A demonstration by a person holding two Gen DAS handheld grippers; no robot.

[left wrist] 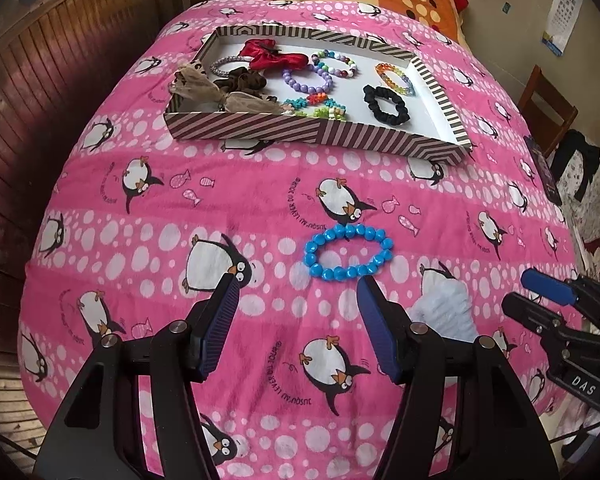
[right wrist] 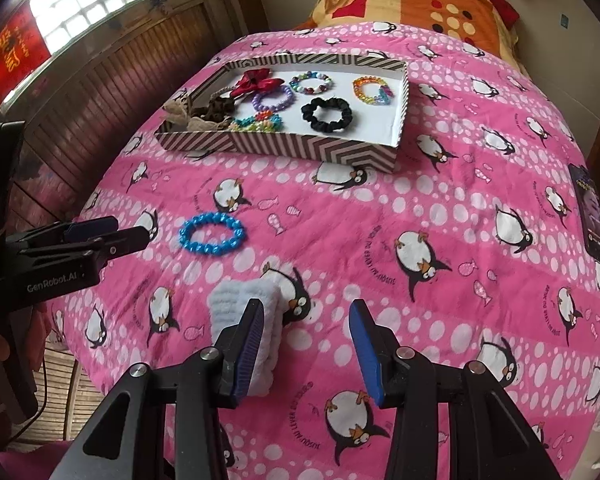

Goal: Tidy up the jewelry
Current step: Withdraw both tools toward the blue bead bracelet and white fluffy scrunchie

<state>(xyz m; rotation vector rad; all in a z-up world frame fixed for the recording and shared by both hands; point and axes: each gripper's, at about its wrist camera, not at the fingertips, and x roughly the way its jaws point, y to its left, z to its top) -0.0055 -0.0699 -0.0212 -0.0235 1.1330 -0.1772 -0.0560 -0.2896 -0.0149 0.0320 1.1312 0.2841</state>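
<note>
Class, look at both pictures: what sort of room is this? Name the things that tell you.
Most likely a bedroom: a pink penguin-print quilt covers a bed, an orange patterned blanket lies at its far end, and a wooden chair stands beside it.

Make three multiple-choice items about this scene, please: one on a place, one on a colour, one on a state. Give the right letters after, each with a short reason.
1. Where does the blue bead bracelet lie?
A. in the striped tray
B. on the pink blanket, outside the tray
C. between the right gripper's fingers

2. What colour is the scrunchie lying alone near the tray's front wall?
A. black
B. yellow
C. white

3. How is the left gripper?
A. shut on the bracelet
B. open, holding nothing
C. shut on the white fluffy band

Key: 1 B, it rests on the blanket in front of the tray; 2 A, it is black against the white tray floor; 3 B, its fingers stand wide apart with only blanket between them.
</note>
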